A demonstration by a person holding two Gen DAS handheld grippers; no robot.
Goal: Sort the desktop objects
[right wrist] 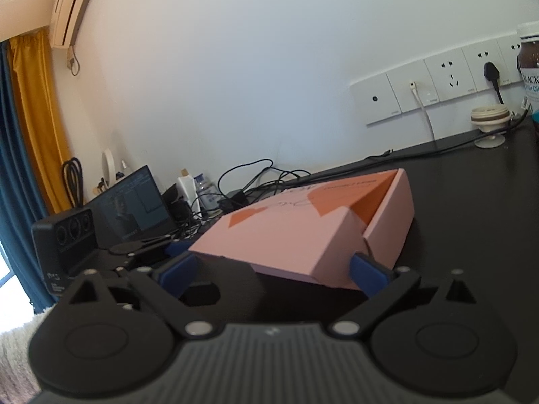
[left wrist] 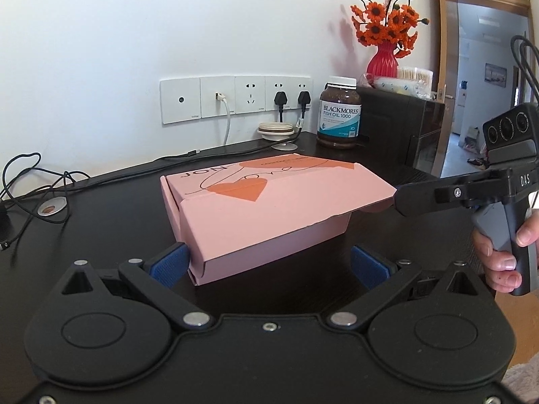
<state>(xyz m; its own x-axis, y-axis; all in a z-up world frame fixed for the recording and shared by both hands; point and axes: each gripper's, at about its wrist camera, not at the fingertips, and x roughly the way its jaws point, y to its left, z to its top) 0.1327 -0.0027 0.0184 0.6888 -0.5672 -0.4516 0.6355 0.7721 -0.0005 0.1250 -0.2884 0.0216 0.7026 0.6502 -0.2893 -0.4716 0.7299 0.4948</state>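
Box (left wrist: 256, 215) sits at 12 o'clock between the left gripper's (left wrist: 269, 266) wide-open empty jaws, right gripper (right wrist: 274, 269) likewise open at its 3 o'clock end.

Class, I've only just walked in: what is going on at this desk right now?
A person is working a pink box on a dark desk with two hand-held grippers. The left gripper is open at the box's near end, one blue pad touching its corner. The right gripper is open at the box's other side, by its half-raised lid flap. A brown bottle and a red vase of orange flowers stand behind, untouched.
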